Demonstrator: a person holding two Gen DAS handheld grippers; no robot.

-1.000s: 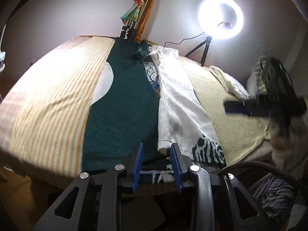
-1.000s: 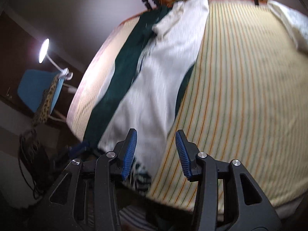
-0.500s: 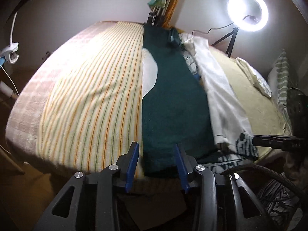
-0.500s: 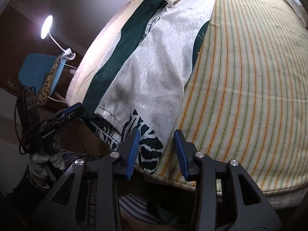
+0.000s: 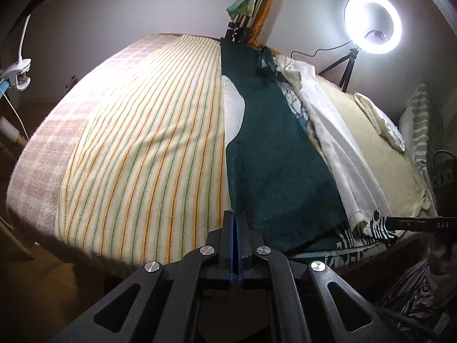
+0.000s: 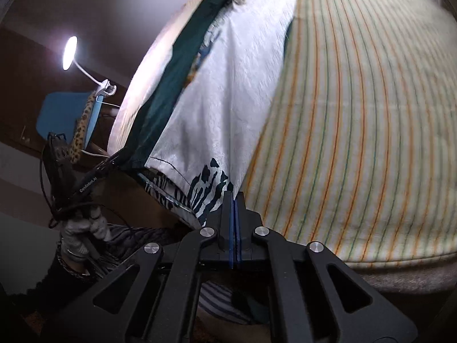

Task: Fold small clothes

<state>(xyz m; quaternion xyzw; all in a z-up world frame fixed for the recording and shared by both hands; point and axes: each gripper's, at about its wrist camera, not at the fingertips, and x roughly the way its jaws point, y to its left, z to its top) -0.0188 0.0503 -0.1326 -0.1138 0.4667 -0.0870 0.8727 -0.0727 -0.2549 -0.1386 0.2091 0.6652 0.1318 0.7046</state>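
Observation:
A garment lies lengthwise on the striped bed cover. Its dark green side [image 5: 274, 154] faces up at the left and a white side [image 6: 217, 91] with a black zebra-like print [image 6: 208, 188] lies at the right. My left gripper [image 5: 236, 220] is shut on the near left hem corner of the green part. My right gripper [image 6: 234, 200] is shut on the near right hem corner at the printed edge. The right gripper also shows in the left wrist view [image 5: 411, 224], and the left gripper shows in the right wrist view [image 6: 114, 157].
A striped yellow cover [image 5: 148, 148] lies over the bed. A ring light [image 5: 372, 24] on a tripod stands behind it, with a pillow [image 5: 380, 120] nearby. A clip lamp [image 6: 70, 53] and a blue chair [image 6: 65, 111] stand at the left.
Both grippers were open half a second ago and have shut on the near hem corners of the garment. Both have moved in closer to the bed's near edge.

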